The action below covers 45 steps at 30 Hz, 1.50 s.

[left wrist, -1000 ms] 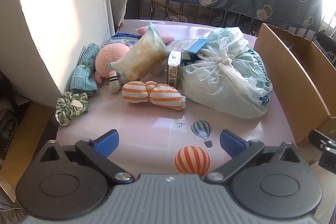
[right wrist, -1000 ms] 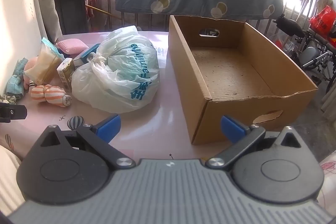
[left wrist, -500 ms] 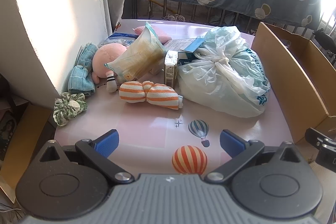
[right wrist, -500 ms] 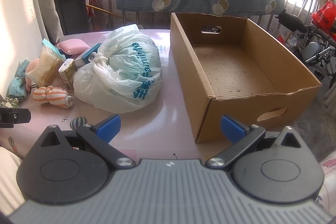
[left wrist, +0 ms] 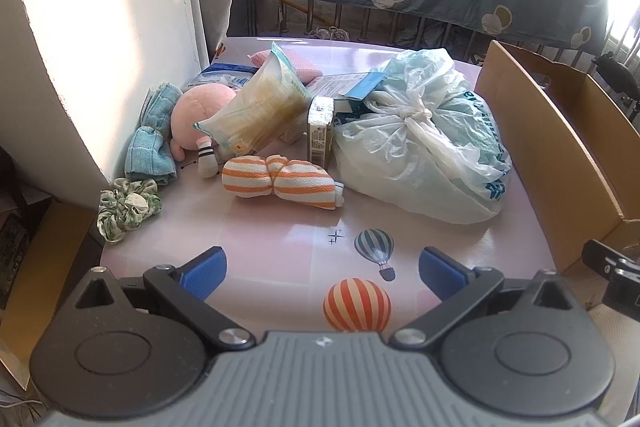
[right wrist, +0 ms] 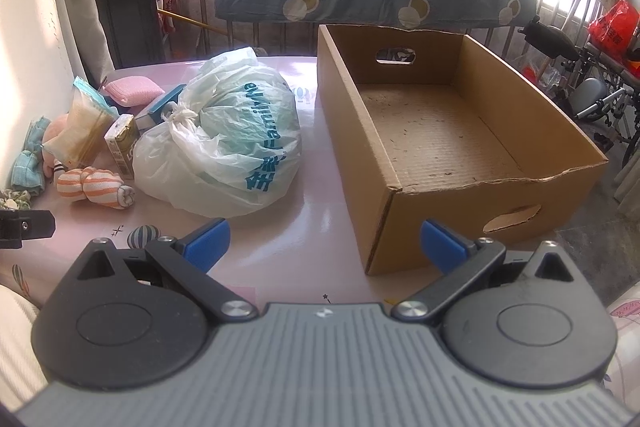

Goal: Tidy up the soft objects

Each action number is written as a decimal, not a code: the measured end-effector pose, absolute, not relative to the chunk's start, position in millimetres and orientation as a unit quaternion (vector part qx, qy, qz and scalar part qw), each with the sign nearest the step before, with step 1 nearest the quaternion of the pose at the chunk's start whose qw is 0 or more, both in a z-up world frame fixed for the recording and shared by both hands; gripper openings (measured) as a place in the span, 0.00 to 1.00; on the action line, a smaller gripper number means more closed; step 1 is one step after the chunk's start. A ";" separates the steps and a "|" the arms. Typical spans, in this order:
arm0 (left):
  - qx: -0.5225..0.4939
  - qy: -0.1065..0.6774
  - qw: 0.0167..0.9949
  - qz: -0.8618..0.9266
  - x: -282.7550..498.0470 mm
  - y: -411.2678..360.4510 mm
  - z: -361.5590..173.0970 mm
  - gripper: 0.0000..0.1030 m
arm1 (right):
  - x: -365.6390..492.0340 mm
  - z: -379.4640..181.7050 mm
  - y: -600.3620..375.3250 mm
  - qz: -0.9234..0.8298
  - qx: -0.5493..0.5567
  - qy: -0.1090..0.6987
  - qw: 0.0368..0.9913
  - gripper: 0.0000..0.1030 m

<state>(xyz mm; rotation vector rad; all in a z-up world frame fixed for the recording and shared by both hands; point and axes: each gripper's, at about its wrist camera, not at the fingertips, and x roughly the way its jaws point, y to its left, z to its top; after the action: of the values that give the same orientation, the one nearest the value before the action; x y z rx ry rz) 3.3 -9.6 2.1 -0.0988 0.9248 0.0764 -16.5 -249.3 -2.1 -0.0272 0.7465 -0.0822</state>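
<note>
beside the tied plastic bag [left wrist: 424,151] lies an orange-striped knotted cloth [left wrist: 280,181]; farther left, a pink plush [left wrist: 196,111], a folded blue towel [left wrist: 152,143] and a green scrunchie [left wrist: 126,207].

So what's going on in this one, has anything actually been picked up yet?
Nothing is picked up yet. A person holds two grippers above a pink table; the left gripper and right gripper are both open and empty. The soft things, an orange striped bundle, a pink plush, a blue cloth and a green scrunchie, lie beside a knotted plastic bag. The cardboard box holds nothing.
</note>
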 end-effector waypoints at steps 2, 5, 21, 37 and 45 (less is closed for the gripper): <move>-0.047 0.447 0.893 0.036 3.7 -10.8 1.4 1.00 | -16.1 -2.5 -250.6 -0.042 -0.011 0.365 0.930 0.99; -0.047 0.446 0.893 0.037 3.7 -11.1 1.6 1.00 | -15.4 -3.5 -252.2 -0.044 -0.008 0.368 0.929 0.99; -0.047 0.448 0.892 0.036 4.3 -11.9 1.7 1.00 | -12.6 -4.7 -254.1 -0.048 -0.005 0.371 0.928 0.99; -0.051 0.454 0.889 0.036 5.5 -7.6 -2.5 1.00 | -11.6 -7.2 -253.6 -0.050 -0.003 0.373 0.927 0.99; -0.051 0.453 0.889 0.039 5.3 -7.4 -2.1 1.00 | -10.4 -9.3 -253.6 -0.051 -0.002 0.374 0.926 0.99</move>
<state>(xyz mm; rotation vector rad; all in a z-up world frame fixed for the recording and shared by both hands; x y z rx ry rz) 5.3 -7.4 -2.1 -0.1050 0.9419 0.0805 -10.4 -253.6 -9.3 -0.0033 0.7677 -0.1053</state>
